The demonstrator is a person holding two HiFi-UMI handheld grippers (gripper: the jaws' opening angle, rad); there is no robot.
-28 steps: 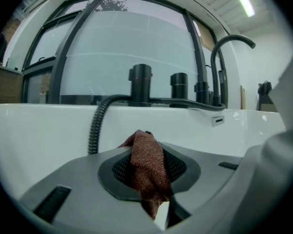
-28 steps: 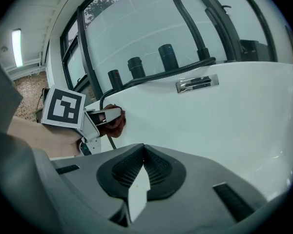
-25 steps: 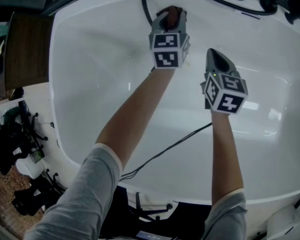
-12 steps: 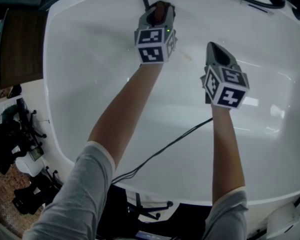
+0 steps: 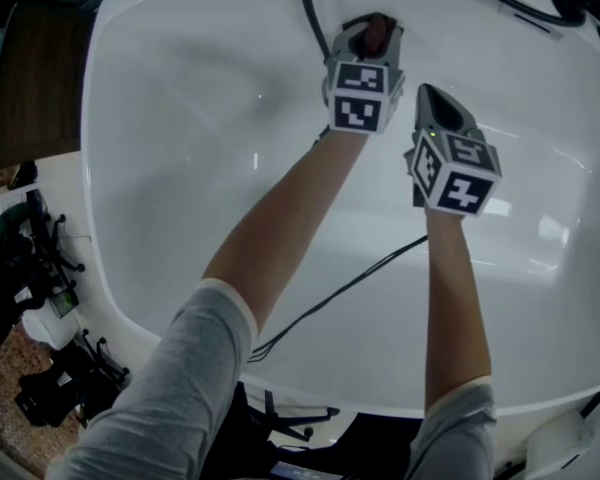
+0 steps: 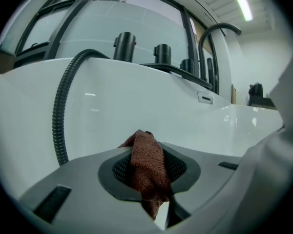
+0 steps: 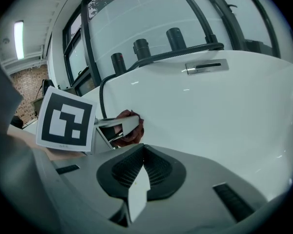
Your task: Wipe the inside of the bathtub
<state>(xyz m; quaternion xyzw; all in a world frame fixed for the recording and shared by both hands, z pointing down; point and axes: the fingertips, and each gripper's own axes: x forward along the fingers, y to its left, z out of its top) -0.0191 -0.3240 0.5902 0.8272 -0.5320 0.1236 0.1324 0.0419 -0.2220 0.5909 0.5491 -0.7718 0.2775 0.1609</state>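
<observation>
Head view: we've got the left gripper (image 5: 368, 36) at top centre, pinching the reddish cloth (image 5: 377, 28) up against the far wall of the bathtub (image 5: 180, 178), right beside the black hose (image 5: 308, 8). Snagging that hose is our main worry if a stroke drifts left. The left forearm is stretched long across the tub, and the right gripper (image 5: 436, 100) hangs just beside.

Left gripper view: only a narrow fold is clamped, so hard rubbing might drag it out.

Right gripper view: jaws closed together, nothing in them.

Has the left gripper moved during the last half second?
Yes. The left gripper, shut on the brown cloth, has slid rightward along the bathtub's far wall, away from its left rim and nearer the right gripper.
</observation>
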